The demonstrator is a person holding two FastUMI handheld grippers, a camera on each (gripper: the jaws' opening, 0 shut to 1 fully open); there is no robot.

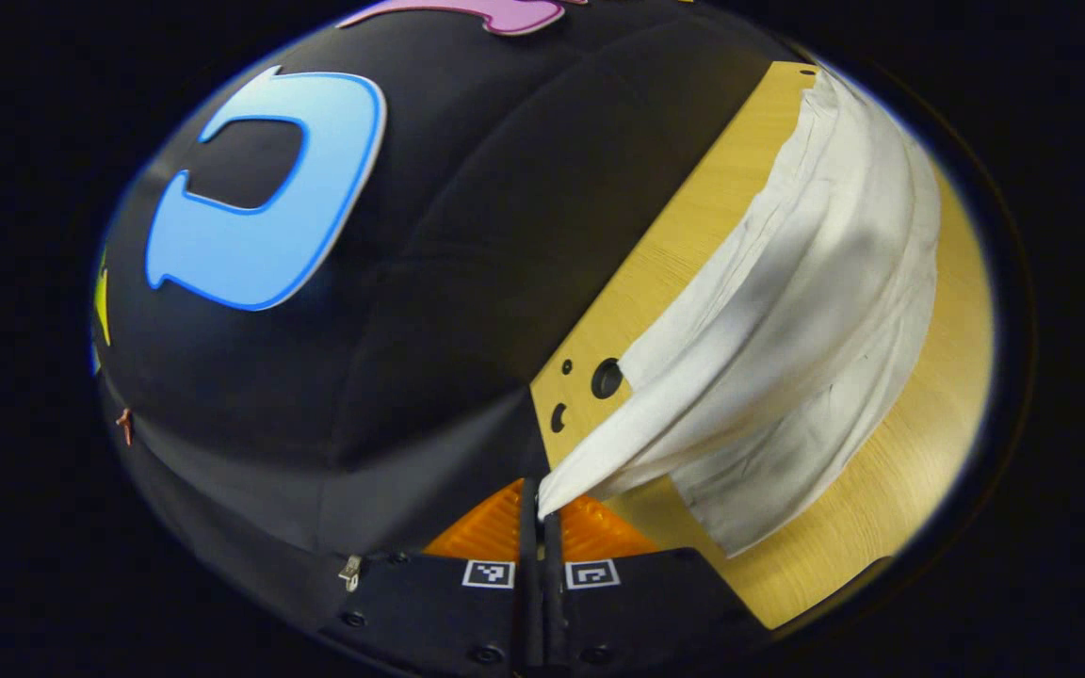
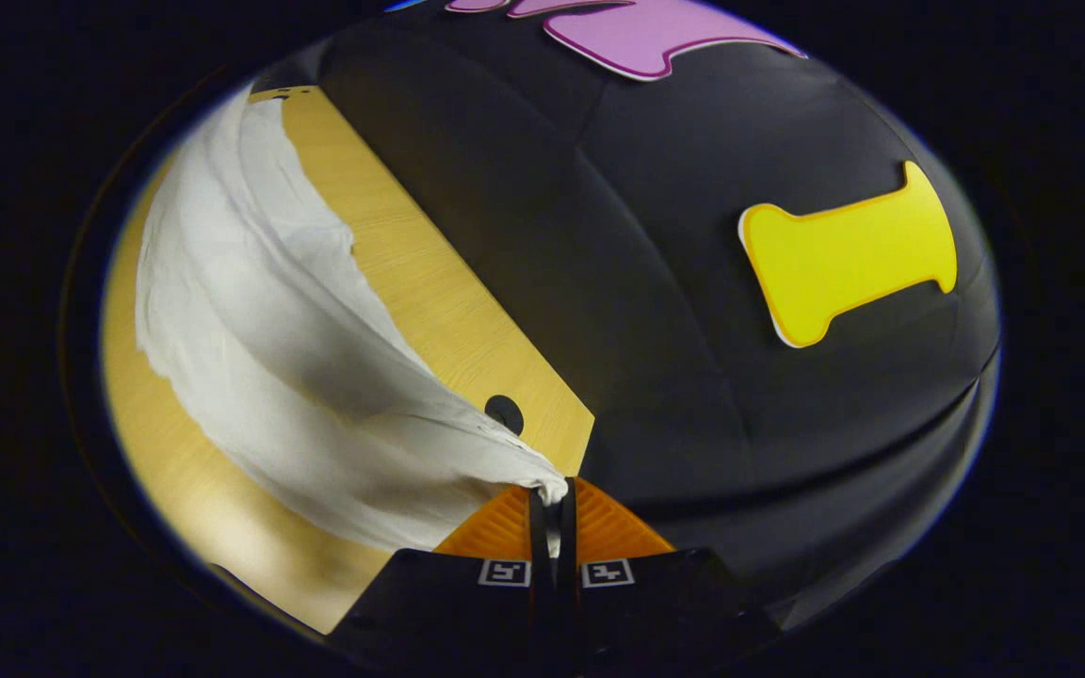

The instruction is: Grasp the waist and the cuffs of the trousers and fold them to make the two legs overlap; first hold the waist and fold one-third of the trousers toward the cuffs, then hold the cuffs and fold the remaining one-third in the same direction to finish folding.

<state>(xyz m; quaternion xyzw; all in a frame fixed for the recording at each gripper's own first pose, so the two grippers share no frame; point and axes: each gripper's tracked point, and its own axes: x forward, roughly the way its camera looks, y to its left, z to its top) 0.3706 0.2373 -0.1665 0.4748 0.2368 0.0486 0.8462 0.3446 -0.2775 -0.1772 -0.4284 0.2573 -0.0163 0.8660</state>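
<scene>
One pair of white trousers (image 1: pixel 787 320) trails from both jaws onto the wooden table (image 1: pixel 684 254). The left gripper (image 1: pixel 541 513) and right gripper (image 2: pixel 550 504) each pinch a fabric edge, jaws closed on it. Which end is held, probably waist, is unclear. The cloth looks light, soft and limp, best gripped at corners.
</scene>
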